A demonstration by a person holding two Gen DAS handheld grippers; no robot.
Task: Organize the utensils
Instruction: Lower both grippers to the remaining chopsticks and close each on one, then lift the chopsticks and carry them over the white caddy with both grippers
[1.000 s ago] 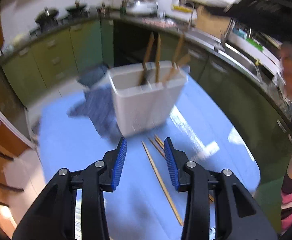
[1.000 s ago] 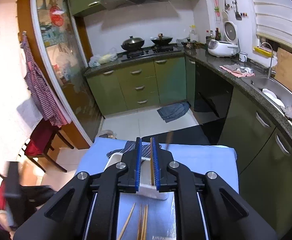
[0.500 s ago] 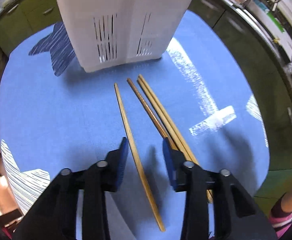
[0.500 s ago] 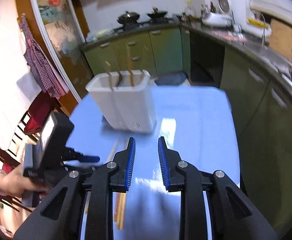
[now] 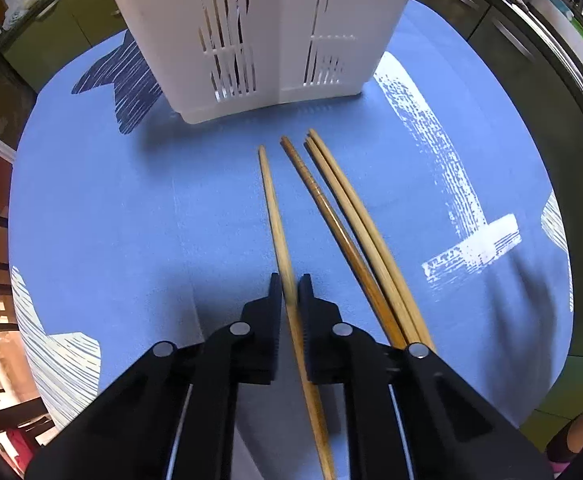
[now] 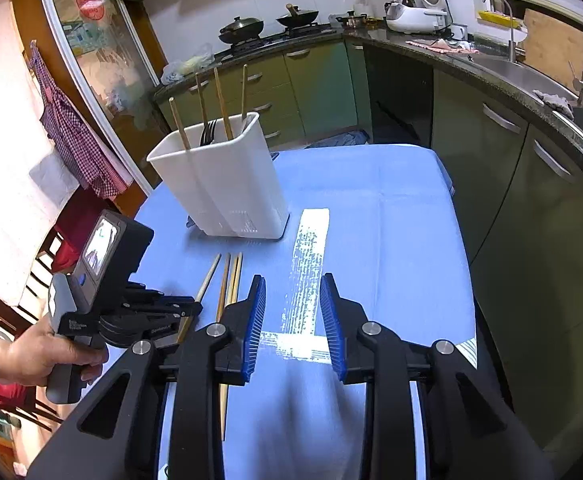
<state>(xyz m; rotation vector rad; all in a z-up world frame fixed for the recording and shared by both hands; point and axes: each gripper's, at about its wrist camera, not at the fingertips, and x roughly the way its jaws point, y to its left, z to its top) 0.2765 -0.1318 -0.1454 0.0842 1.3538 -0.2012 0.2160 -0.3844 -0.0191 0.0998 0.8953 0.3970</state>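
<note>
My left gripper (image 5: pixel 290 280) is shut on a pale wooden chopstick (image 5: pixel 272 204) that lies on the blue tablecloth (image 5: pixel 131 208). Three more chopsticks (image 5: pixel 343 216) lie just to its right. The white slotted utensil holder (image 5: pixel 267 28) stands beyond their tips. In the right wrist view the holder (image 6: pixel 227 188) holds several upright chopsticks (image 6: pixel 221 98) and a dark fork (image 6: pixel 208 132). The left gripper (image 6: pixel 195 307) shows there at the lying chopsticks (image 6: pixel 229 280). My right gripper (image 6: pixel 292 312) is open and empty above the cloth.
The table's right edge (image 6: pixel 461 240) faces green kitchen cabinets (image 6: pixel 503 184) and a sink counter (image 6: pixel 531 76). A stove with pans (image 6: pixel 267 26) is at the back. A chair with a checked cloth (image 6: pixel 75 132) stands left of the table.
My left gripper dropped to the table and closed on the leftmost chopstick. My right gripper lifted clear of the holder, opened, and now sits back over the cloth.
</note>
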